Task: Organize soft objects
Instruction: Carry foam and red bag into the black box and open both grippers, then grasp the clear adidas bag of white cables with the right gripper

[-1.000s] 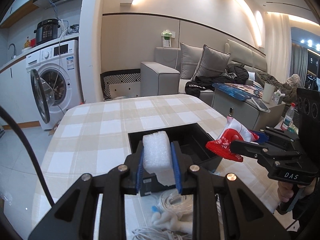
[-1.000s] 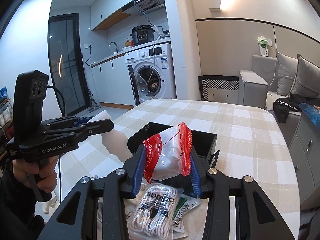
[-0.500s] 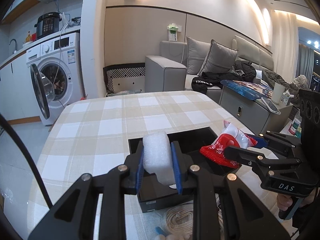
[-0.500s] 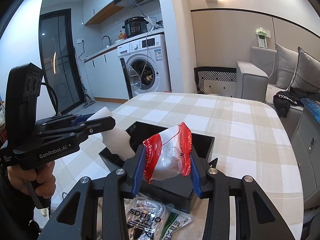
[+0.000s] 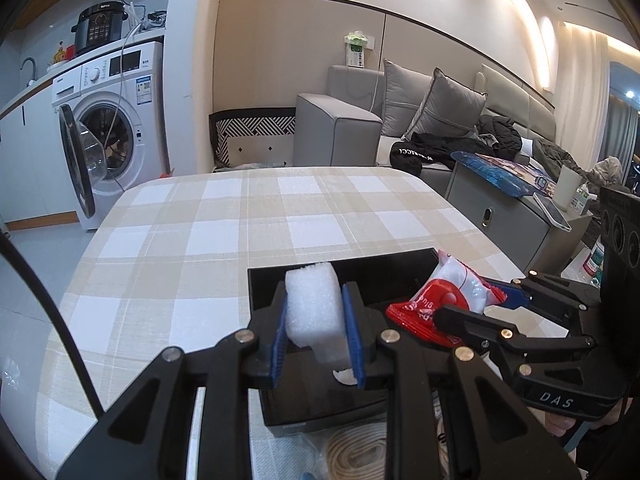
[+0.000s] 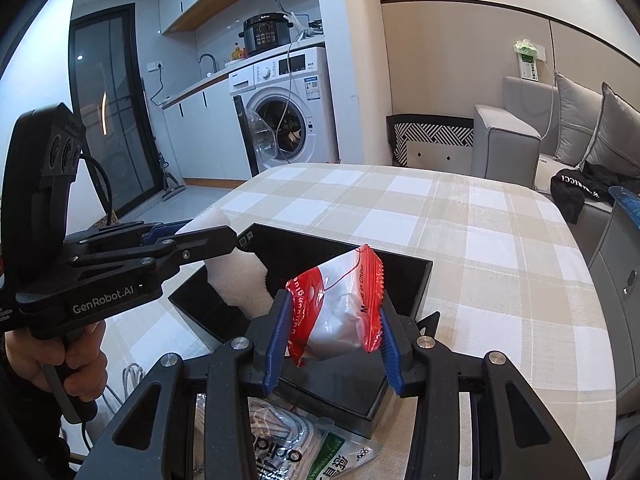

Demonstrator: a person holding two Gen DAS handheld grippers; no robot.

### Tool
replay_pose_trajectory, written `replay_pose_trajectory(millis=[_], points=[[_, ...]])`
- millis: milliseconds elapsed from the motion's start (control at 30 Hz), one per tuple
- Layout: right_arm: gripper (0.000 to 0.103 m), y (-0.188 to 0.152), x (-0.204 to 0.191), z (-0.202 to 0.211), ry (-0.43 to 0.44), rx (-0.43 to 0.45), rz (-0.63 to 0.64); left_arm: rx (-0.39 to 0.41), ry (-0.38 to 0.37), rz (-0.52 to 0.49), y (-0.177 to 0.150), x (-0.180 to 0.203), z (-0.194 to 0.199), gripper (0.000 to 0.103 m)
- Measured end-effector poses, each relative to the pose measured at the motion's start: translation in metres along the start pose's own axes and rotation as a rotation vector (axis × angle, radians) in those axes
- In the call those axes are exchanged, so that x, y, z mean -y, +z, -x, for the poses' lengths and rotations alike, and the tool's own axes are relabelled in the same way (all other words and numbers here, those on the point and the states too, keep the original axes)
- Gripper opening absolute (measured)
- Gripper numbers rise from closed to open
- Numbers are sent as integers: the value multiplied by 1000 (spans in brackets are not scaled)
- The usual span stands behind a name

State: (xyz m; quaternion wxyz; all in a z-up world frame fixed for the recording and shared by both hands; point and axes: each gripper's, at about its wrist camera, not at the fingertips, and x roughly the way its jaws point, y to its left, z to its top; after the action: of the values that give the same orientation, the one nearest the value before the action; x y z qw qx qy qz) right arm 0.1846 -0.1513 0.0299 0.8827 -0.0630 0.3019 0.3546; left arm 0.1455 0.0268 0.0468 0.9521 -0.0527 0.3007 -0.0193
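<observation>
**Both grippers loaded over the black box**

Left gripper (image 5: 316, 316) is clamped tight on a white foam block (image 5: 314, 310), holding it over the left part of the open black box (image 5: 344, 396) on the checked table (image 5: 224, 240). Right gripper (image 6: 334, 326) has its blue pads pinched on a red-and-white packet (image 6: 340, 300), held above the box too. Cord packs (image 6: 280, 436) sit just in front of the box on the near side

black box (image 5: 320, 404) floor hidden | packets (image 6: 288, 440) cut off below
</observation>
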Motion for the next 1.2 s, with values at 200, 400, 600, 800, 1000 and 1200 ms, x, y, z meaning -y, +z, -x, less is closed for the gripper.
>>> replay_pose_trajectory(millis=[200,400,600,800,1000,1200], points=[[41,1,0,-5,6,-10,0,-31,13,-21,-3,2,-10,25],[42,2,0,-7,11,-6,8,-60,27,-27,-6,2,-18,32],[60,1,0,5,-11,11,29,-64,13,-44,-7,3,-13,58],[99,-11,3,31,-43,12,14,-7,52,-40,-12,0,11,103],[102,-24,2,47,-80,-3,-7,-4,98,-42,-22,-9,32,103],[103,-39,-12,57,-72,-26,18,-8,121,-48,-38,-14,52,103]])
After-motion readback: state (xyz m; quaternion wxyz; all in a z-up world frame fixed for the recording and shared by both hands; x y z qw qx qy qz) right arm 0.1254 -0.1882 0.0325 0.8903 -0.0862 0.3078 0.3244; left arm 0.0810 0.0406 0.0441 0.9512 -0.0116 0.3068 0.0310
